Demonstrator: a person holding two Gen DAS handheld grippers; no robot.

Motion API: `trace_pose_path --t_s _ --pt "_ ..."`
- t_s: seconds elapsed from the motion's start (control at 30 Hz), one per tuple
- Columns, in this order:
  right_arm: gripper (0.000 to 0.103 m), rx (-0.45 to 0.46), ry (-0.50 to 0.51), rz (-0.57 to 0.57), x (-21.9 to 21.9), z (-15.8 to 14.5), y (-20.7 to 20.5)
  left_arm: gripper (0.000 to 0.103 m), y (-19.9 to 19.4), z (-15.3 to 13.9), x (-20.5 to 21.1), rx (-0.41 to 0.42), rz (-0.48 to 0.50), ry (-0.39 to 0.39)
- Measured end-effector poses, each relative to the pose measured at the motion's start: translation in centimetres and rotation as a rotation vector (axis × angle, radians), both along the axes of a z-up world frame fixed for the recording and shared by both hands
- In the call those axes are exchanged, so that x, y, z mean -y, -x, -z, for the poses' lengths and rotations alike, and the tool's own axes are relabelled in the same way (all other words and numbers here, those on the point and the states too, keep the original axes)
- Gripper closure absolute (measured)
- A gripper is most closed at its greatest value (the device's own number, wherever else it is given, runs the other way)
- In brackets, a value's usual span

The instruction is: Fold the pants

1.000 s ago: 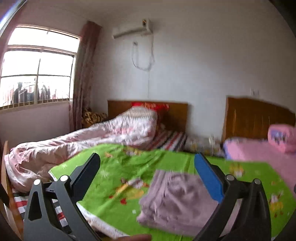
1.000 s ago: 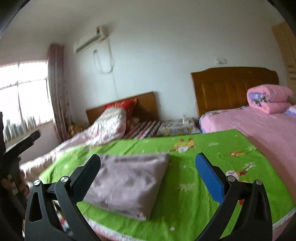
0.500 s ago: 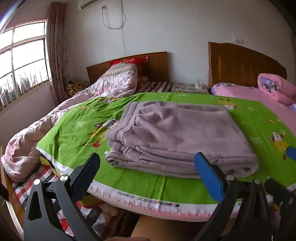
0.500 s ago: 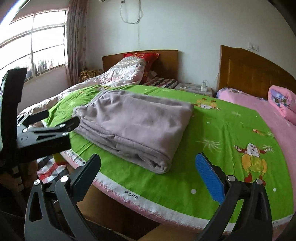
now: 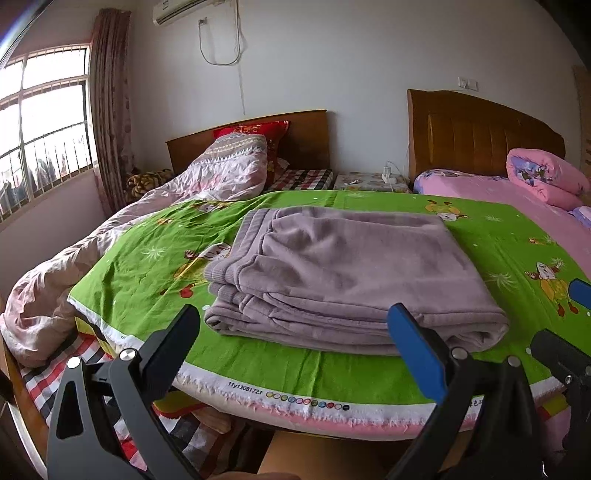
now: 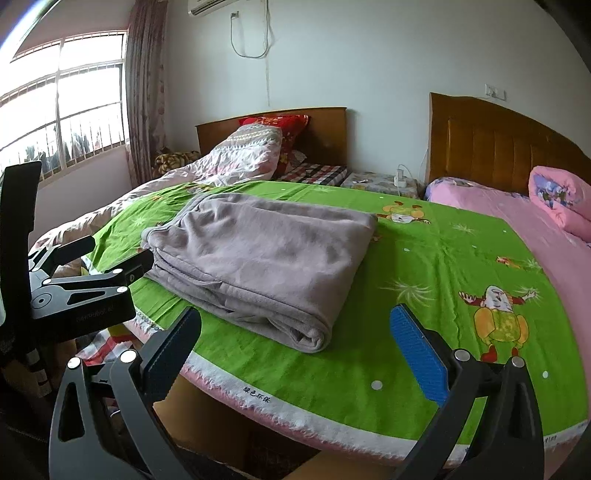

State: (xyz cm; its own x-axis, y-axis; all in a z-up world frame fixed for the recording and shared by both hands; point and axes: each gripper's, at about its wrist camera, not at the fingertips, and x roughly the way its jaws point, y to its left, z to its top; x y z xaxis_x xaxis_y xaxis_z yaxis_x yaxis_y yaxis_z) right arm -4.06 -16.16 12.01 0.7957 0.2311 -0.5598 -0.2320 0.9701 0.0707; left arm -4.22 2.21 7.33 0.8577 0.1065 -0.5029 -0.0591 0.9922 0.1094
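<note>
Mauve fleece pants [image 5: 347, 273] lie folded into a thick rectangular stack on a green cartoon-print cloth [image 5: 155, 273] spread over a raised surface; ribbed waistband edge faces the window side, rounded fold faces the near right corner. The stack sits near the front hem of the cloth, left of centre in the right wrist view [image 6: 258, 266], with bare green cloth [image 6: 443, 266] to its right. Left gripper [image 5: 293, 334]: jaws spread wide, black finger at left and blue-padded finger [image 5: 413, 347] at right, nothing between them, held short of the front edge of the cloth and apart from the pants. Right gripper [image 6: 295, 338]: jaws likewise wide apart, empty, its blue pad [image 6: 417, 354] over the cloth's front margin in the frame, not touching the garment. The left gripper's body appears at the left edge of the right wrist view, level with the waistband end of the pants; whether it touches the fabric cannot be told from there. The white selvedge of the cloth carries printed colour dots [image 5: 306, 400] and a code. Behind: a bed with a rumpled pink patterned quilt [image 5: 221, 173] and red pillow [image 5: 255, 131] against a wooden headboard; a second bed with pink sheet [image 5: 491, 192], rolled pink duvet [image 5: 546, 177] and a taller headboard [image 5: 480, 136]. Window [image 5: 40, 122] with curtain at left, air conditioner [image 5: 181, 9] high on the wall.
</note>
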Motion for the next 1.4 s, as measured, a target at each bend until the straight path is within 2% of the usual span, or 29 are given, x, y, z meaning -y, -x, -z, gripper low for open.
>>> trace_pose_path --t_s 0.57,1.27,1.4 --pt "0.005 -0.007 0.003 -0.002 -0.1 0.2 0.0 0.001 0.0 0.2 0.0 -0.007 0.0 0.004" --pt "0.005 -0.035 0.064 0.034 -0.3 0.8 -0.2 0.001 -0.3 0.7 -0.1 -0.025 -0.001 0.009" --pt "0.005 -0.074 0.042 -0.022 -0.5 1.1 -0.6 0.001 -0.3 0.8 -0.1 -0.029 0.005 0.013"
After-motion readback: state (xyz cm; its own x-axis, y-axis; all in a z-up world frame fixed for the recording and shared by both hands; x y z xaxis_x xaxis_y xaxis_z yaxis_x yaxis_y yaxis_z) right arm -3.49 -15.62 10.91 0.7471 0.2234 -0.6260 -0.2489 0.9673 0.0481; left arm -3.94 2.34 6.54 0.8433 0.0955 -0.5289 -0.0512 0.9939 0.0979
